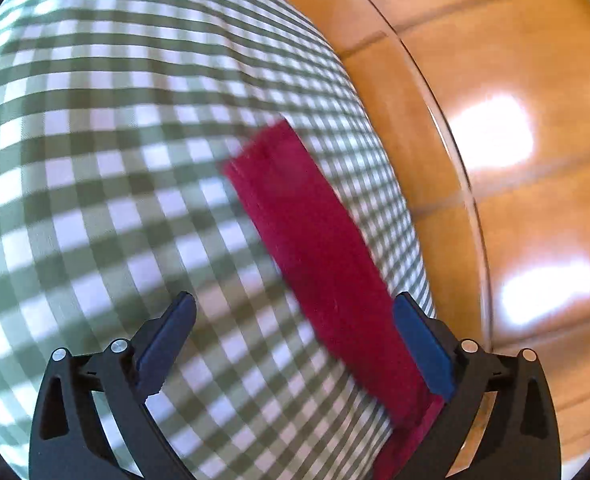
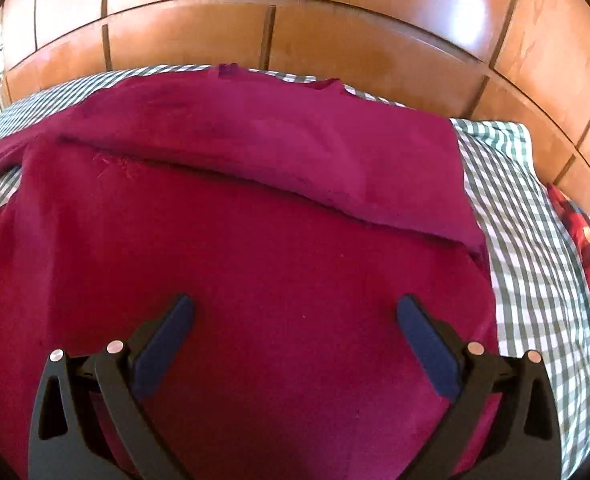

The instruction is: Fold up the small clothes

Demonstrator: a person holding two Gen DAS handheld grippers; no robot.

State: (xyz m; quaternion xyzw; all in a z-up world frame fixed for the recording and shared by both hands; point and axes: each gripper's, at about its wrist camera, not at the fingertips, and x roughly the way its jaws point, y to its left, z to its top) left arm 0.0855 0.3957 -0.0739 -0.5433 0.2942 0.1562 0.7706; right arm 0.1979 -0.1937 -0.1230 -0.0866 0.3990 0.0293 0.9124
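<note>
the magenta garment [image 2: 255, 264] lies spread on a green-and-white checked cloth [image 2: 535, 240] that covers the desk, with its far portion already turned over into a flap whose edge runs across the width. that flap probably sits there as a first fold, narrowing the piece before the next turn.

the right gripper [image 2: 295, 320] hangs over the flat near part, jaws wide apart and nothing between them, likely placed above the middle so it can drop onto an edge or press the layers down.

in the left wrist view a narrow magenta strip [image 1: 319, 248] stretches across the checked cloth toward the desk's edge, beside the tiled floor [image 1: 515, 80]. the left gripper [image 1: 295, 320] has its jaws fully apart, the strip passing just beside the right finger [image 1: 423, 344] without being pinched; whether it touches is unclear in the blur. a multicoloured plaid item [image 2: 587, 252] waits at the far right.
</note>
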